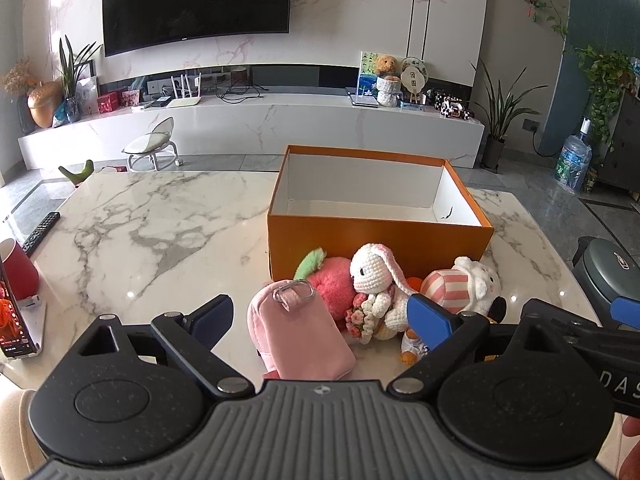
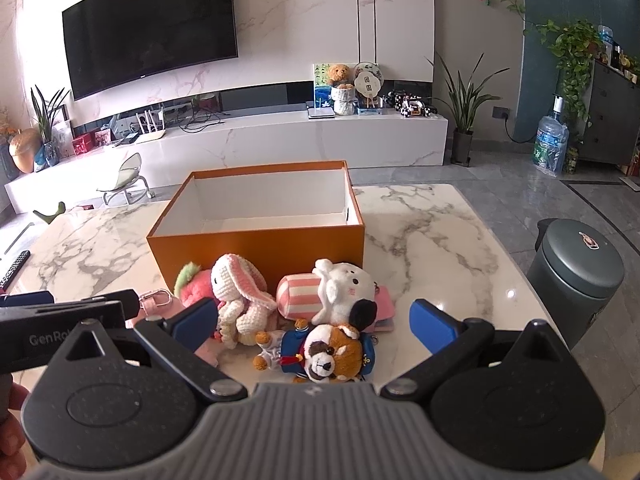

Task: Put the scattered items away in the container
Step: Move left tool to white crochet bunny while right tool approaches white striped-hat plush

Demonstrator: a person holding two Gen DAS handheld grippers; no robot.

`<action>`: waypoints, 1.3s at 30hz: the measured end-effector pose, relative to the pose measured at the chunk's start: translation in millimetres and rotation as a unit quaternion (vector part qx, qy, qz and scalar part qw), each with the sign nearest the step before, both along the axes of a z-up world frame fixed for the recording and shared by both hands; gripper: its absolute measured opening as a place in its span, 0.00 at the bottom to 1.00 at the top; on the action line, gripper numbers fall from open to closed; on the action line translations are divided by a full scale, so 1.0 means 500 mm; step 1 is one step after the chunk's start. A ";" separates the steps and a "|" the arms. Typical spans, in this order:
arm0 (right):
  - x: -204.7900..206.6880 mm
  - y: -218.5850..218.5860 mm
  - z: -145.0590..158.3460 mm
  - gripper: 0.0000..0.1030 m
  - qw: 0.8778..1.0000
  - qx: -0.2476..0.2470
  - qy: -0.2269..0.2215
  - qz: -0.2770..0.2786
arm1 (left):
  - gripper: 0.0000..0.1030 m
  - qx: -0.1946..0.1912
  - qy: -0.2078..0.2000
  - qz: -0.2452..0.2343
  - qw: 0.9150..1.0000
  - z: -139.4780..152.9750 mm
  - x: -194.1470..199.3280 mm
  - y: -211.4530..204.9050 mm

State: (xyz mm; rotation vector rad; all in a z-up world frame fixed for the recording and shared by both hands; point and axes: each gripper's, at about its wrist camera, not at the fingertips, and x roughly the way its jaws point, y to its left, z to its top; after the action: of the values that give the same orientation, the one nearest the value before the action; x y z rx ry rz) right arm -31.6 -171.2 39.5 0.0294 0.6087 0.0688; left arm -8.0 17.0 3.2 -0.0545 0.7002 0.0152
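Left gripper (image 1: 322,318) is gaping wide over the pink pouch (image 1: 298,330), orange box (image 1: 376,236) sitting just ahead. Right gripper (image 2: 314,320) is hanging released; only its view is showing the dog plush (image 2: 324,354) lying between its fingers.

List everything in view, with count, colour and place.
box: 1, orange, white inside, nothing in it, mid-table
pouch: 1, pink, nearest left gripper
strawberry plush: 1, pink-red, against box front
crochet rabbit: 1, white, on strawberry plush
striped plush: 1, white and pink, right of rabbit
dog plush: 1, brown, blue outfit, table front
remote: 1, black, left edge
table: 1, white marble
left gripper: open
right gripper: open
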 end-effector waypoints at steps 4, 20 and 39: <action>0.001 0.002 0.000 1.00 1.000 0.000 0.001 0.001 | 1.00 0.002 -0.001 0.002 1.000 -0.001 -0.002 0.001; 0.004 0.010 -0.002 1.00 1.000 -0.002 0.011 0.007 | 1.00 0.004 0.001 0.008 1.000 -0.007 -0.002 0.008; 0.057 0.009 -0.044 0.98 0.999 0.009 0.044 0.020 | 1.00 0.000 0.038 -0.001 0.999 -0.051 0.049 0.009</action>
State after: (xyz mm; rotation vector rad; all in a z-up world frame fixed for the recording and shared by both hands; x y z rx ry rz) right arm -3.0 -166.7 17.4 0.0369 0.6969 0.1121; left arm 16.3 21.5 -22.4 -0.0538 0.7763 0.0155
